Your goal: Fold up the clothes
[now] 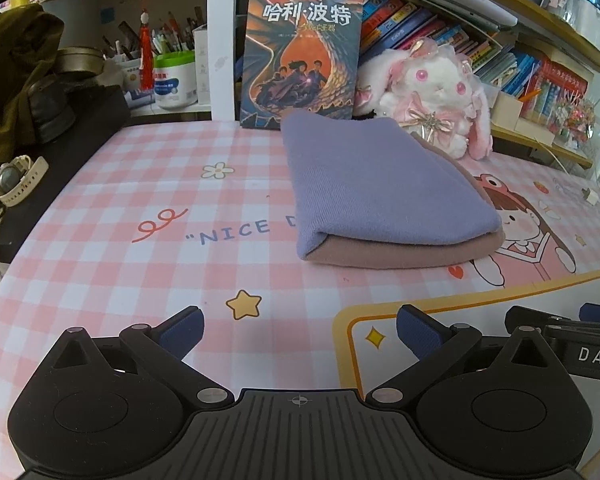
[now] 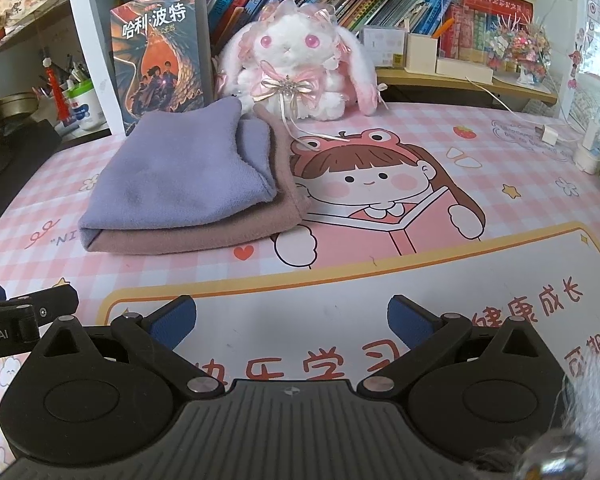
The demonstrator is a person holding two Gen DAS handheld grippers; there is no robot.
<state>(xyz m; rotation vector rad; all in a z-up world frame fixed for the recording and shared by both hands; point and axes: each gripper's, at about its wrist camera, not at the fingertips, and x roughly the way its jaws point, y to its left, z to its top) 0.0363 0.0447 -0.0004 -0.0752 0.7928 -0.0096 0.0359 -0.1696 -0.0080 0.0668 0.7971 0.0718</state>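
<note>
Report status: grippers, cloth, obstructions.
Left gripper and right gripper open, empty. Purple-and-mauve cloth folded on desk mat. Plush rabbit just behind cloth.

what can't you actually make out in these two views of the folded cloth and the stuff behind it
- Left wrist view: the folded cloth covers the book's bottom right corner and the middle of the desk mat lettering after "NICE".
- Right wrist view: the plush rabbit's lower left is behind the cloth's back corner.
- Both views: what garment the cloth is; its layers hide the inside.
- Shelf book spines: too small to read.
</note>
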